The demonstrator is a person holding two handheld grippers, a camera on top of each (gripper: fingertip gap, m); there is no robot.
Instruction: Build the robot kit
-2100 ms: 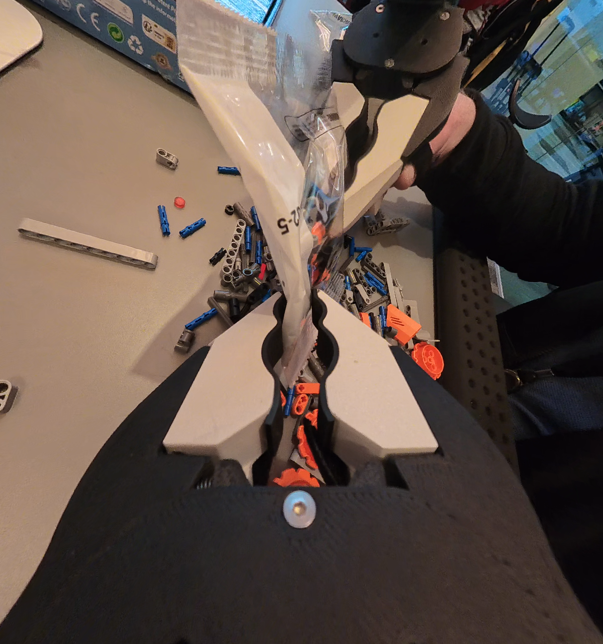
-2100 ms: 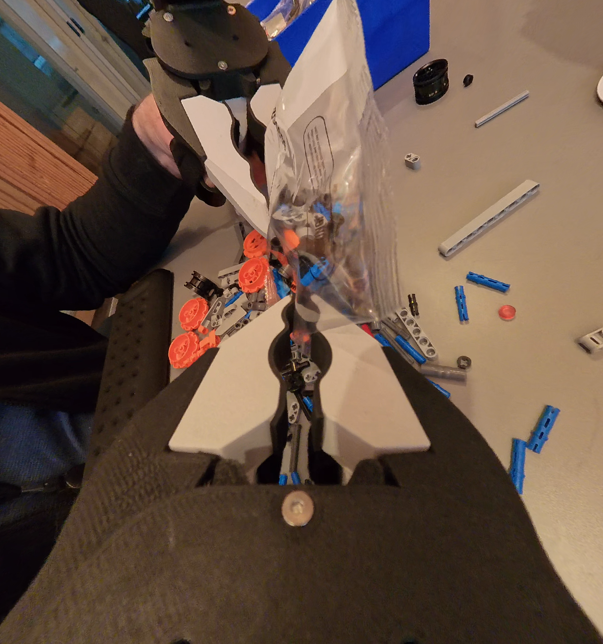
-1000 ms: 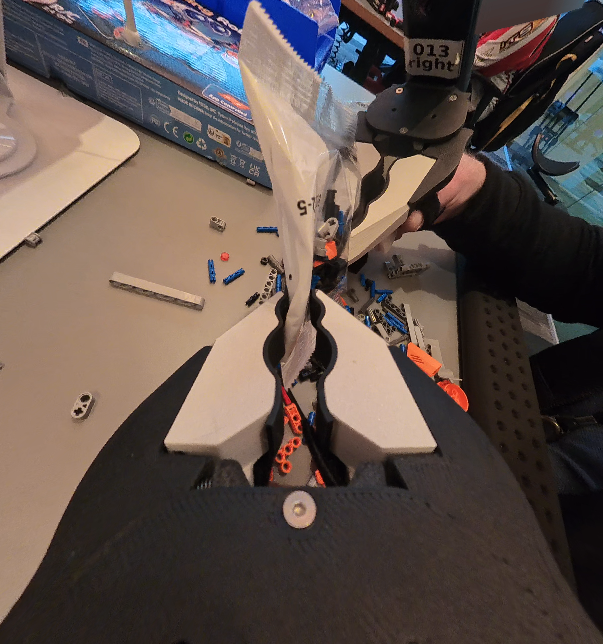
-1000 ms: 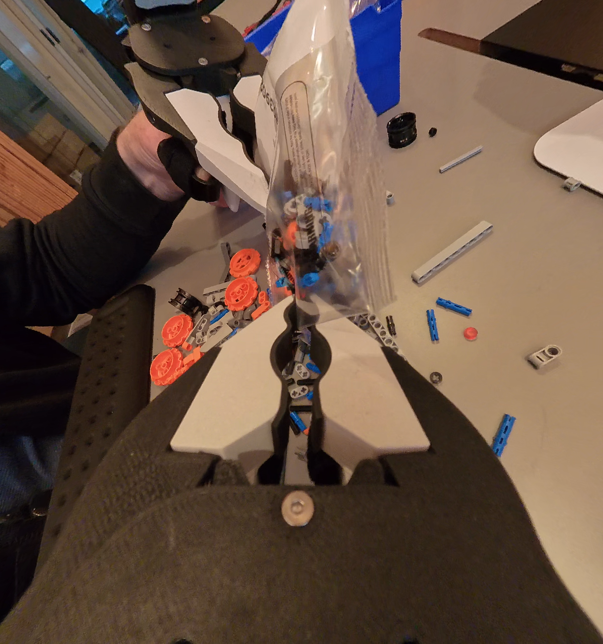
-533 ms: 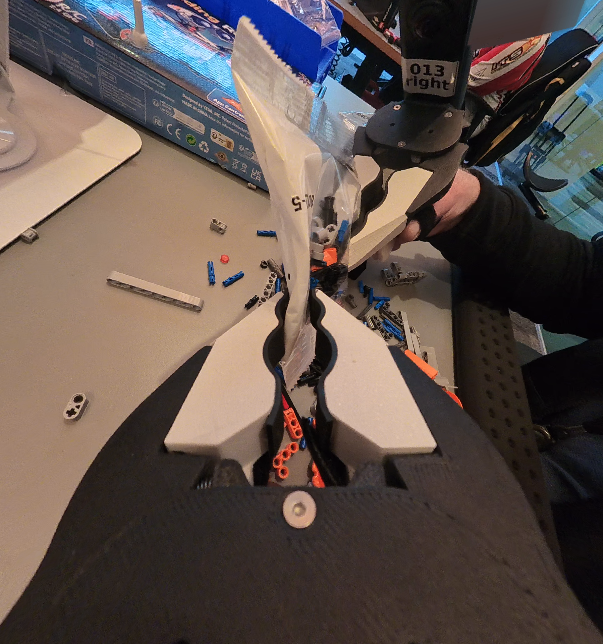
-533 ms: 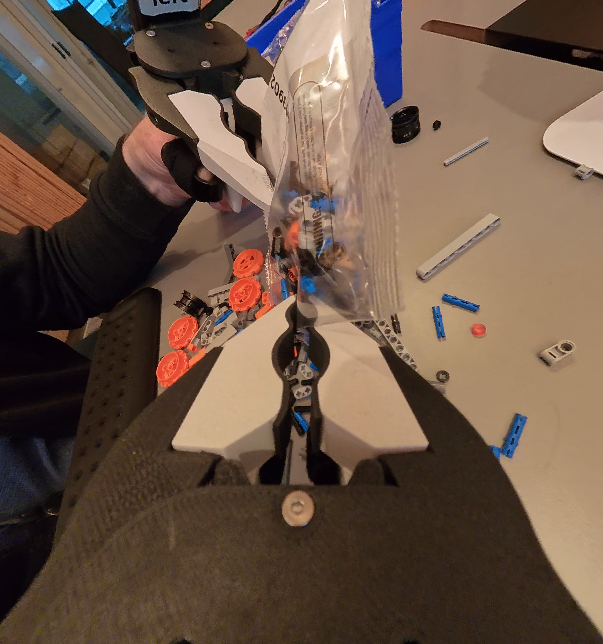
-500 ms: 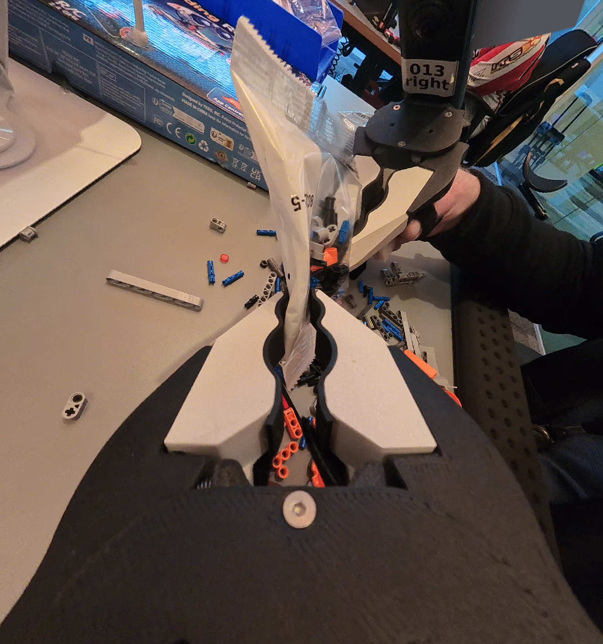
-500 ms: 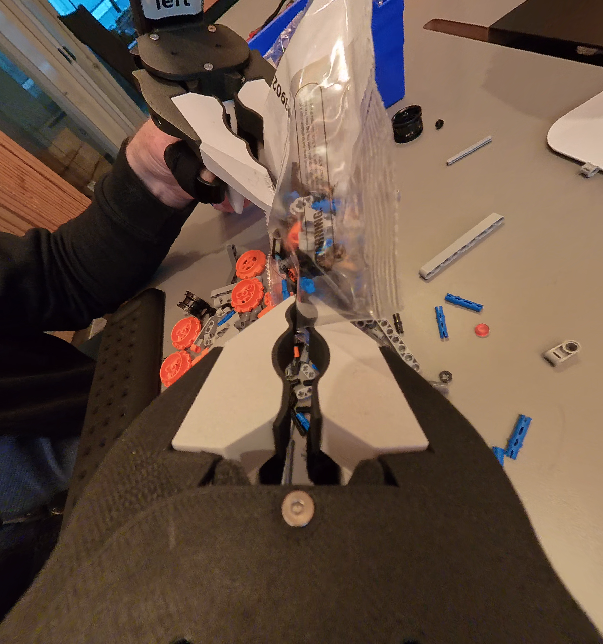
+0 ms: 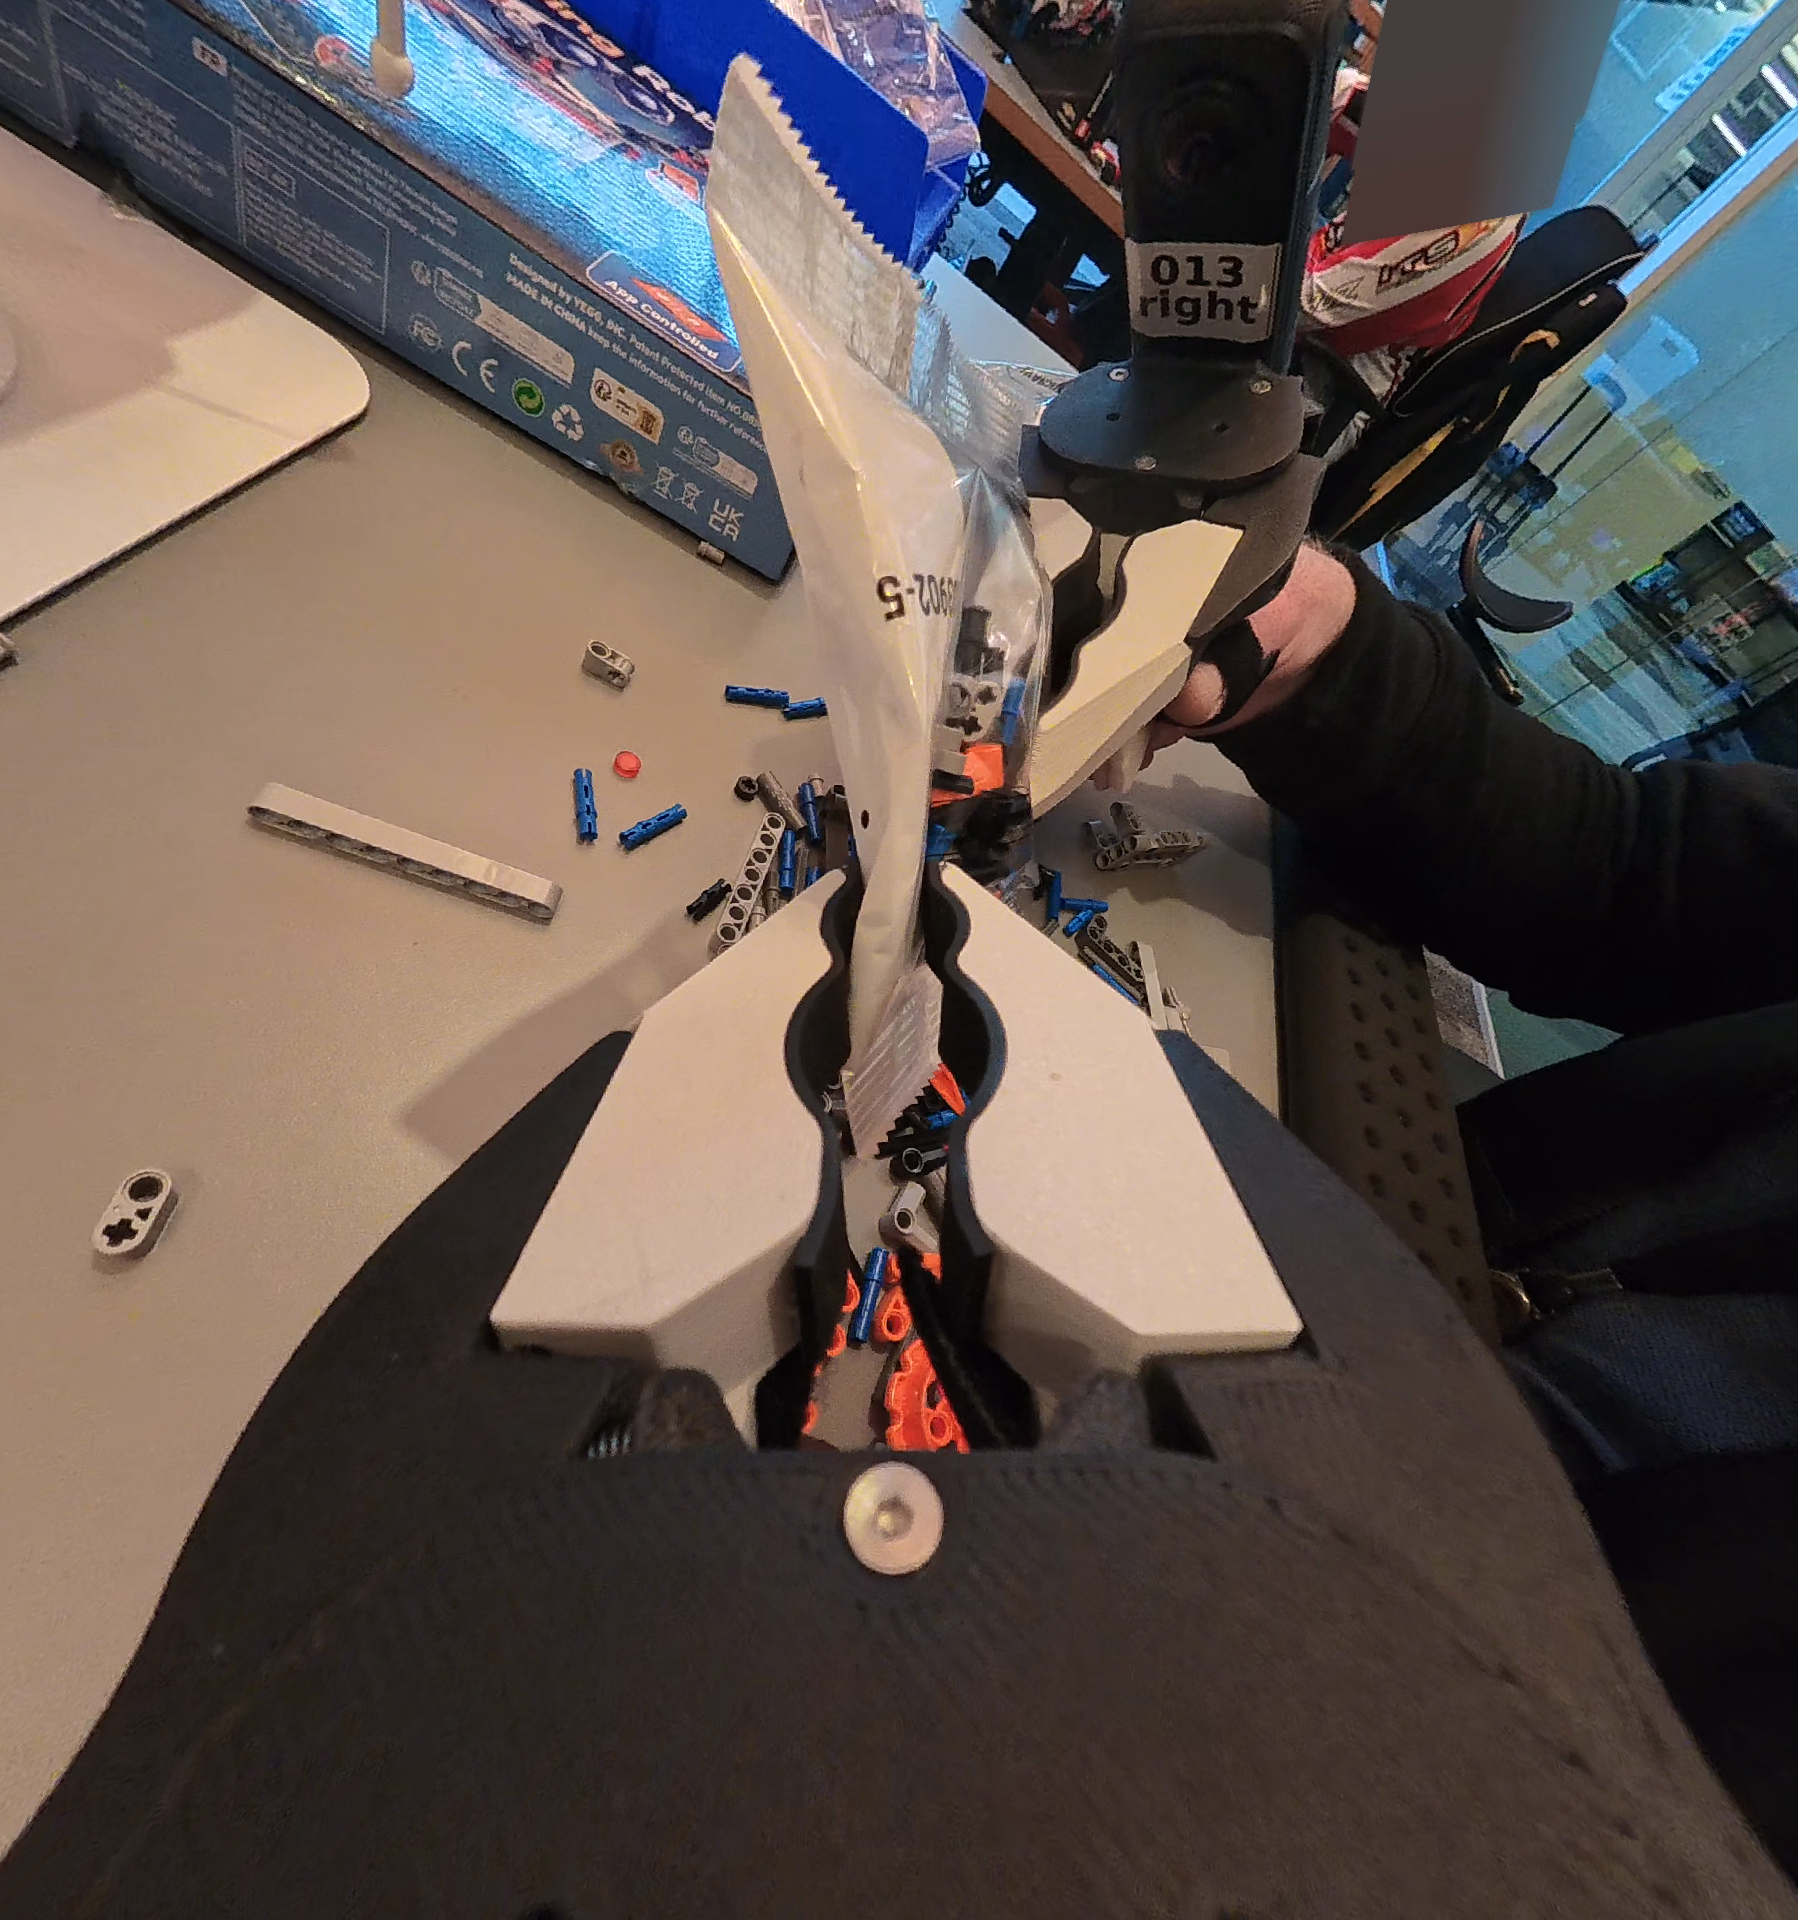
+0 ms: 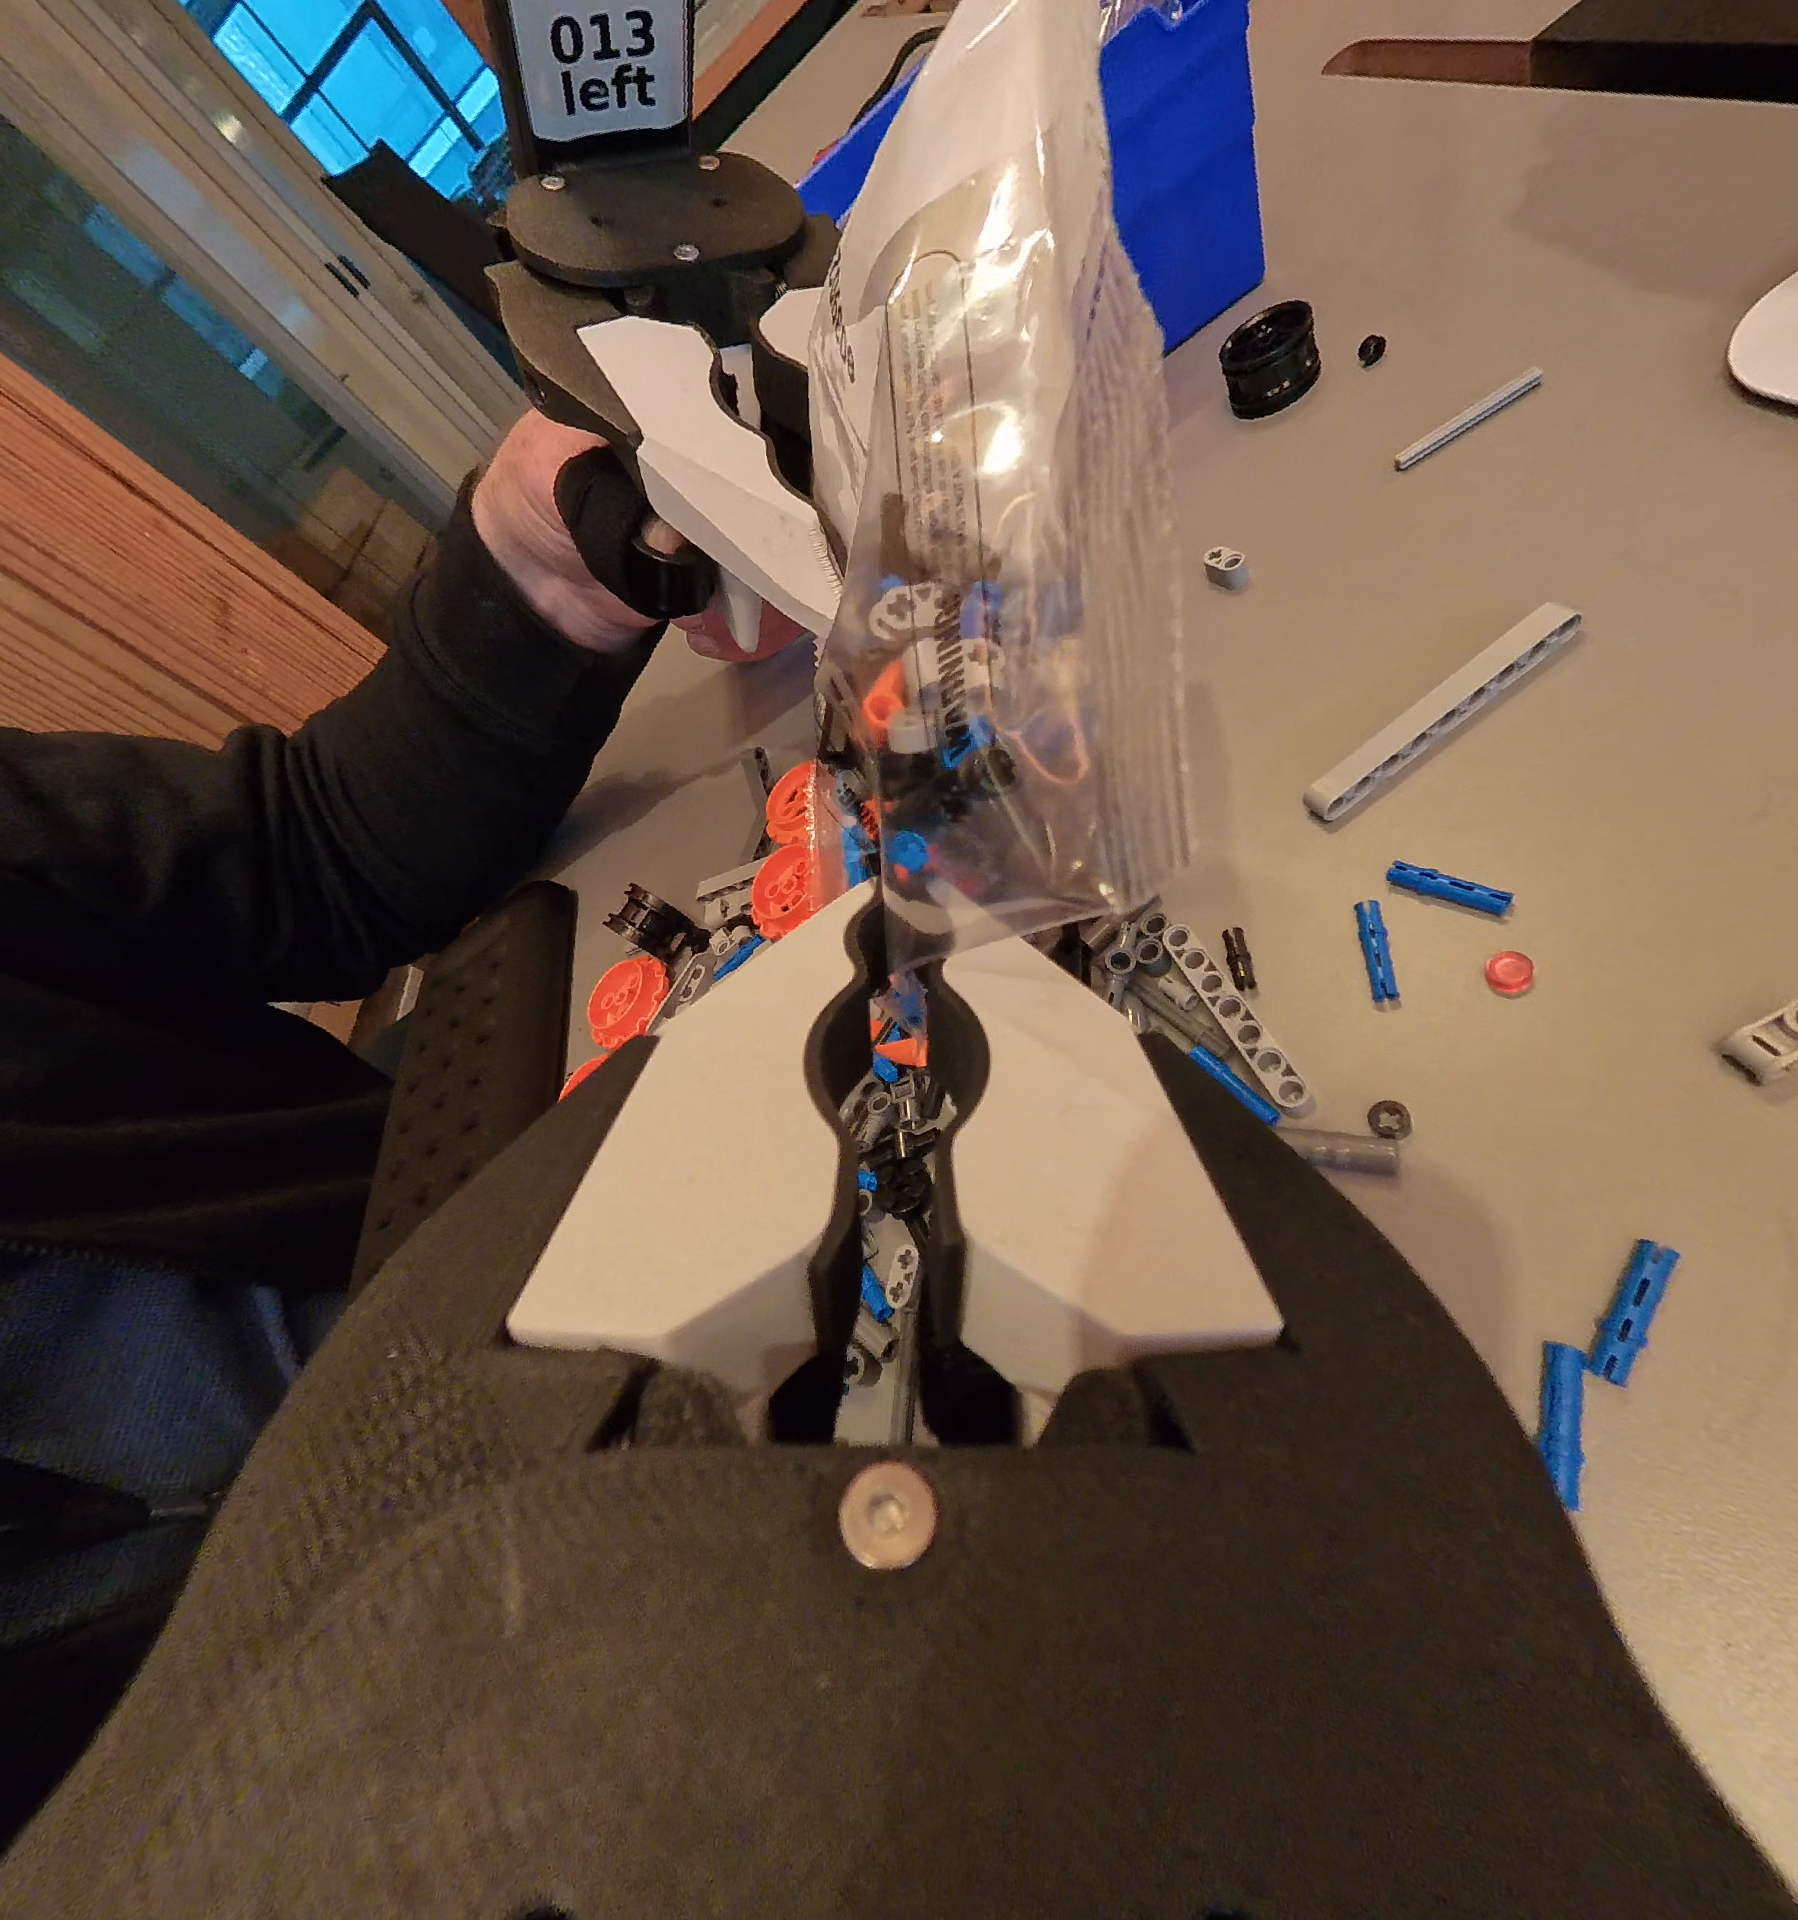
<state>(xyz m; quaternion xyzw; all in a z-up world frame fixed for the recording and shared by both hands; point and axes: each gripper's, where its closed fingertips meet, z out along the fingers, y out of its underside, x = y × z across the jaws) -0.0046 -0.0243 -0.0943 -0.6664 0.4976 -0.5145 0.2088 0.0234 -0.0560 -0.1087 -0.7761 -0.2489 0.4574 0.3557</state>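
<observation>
- Above the parts pile [image 10: 1175,997] on the tabletop [image 9: 251,1039], a clear bag [image 9: 874,582] hangs upright.
- Left tongs [image 9: 895,894] clamp one bag corner.
- Right tongs [image 10: 910,940] pinch another corner.

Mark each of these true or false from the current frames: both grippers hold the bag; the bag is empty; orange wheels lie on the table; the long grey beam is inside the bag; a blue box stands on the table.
1. Both grippers hold the bag. True: the left gripper and the right gripper are each shut on an edge of it.
2. The bag is empty. False: small parts sit in it.
3. Orange wheels lie on the table. True.
4. The grey beam is inside the bag. False: it lies loose on the table.
5. A blue box stands on the table. True.
</observation>
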